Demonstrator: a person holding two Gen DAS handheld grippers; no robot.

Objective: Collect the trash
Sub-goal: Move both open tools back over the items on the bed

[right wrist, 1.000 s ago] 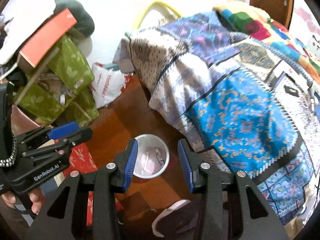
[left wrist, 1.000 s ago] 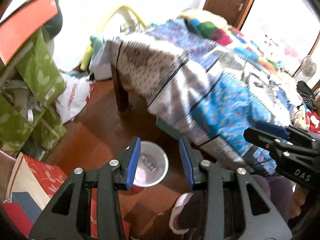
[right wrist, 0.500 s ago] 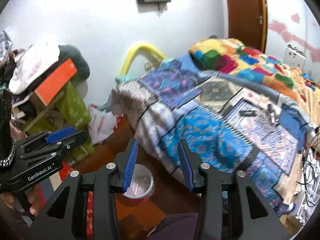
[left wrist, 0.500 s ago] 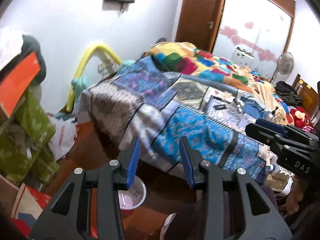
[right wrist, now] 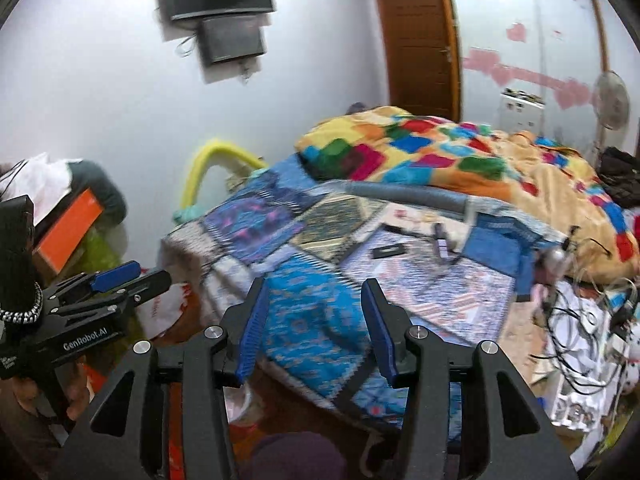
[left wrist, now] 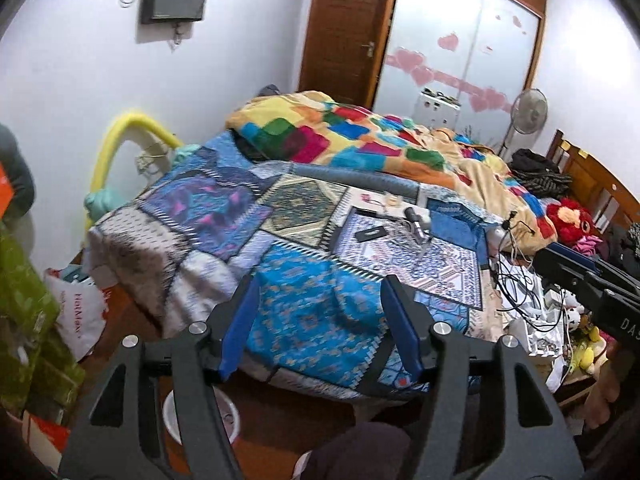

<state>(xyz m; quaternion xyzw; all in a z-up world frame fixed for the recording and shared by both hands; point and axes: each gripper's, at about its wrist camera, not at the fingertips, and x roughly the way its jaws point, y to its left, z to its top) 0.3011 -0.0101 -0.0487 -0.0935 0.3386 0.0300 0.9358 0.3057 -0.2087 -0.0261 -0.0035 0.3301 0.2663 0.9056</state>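
My left gripper (left wrist: 320, 300) hangs over the near edge of the bed (left wrist: 312, 320); its jaws are opening with nothing between them. My right gripper (right wrist: 314, 296) is beside it, jaws also opening and empty. Each shows at the edge of the other's view: the right gripper (left wrist: 592, 292) at the right, the left gripper (right wrist: 108, 292) at the left. A white bin (left wrist: 170, 412) stands on the floor below, mostly hidden behind my left finger. Small loose items lie on the bedcover: a black flat piece (left wrist: 370, 234), a dark cylinder (left wrist: 414, 218) and papers (left wrist: 372, 200).
A colourful blanket (left wrist: 340, 136) covers the far half of the bed. Cables and white clutter (left wrist: 524, 300) sit at its right edge. Green bags (left wrist: 24, 320) and a white plastic bag (left wrist: 80, 316) crowd the floor at left. Beyond are a door (left wrist: 344, 28) and a fan (left wrist: 530, 112).
Both views have swung up from the floor and bin to the top of the bed. The bin has dropped to the bottom edge. Both pairs of jaws stand wider apart.
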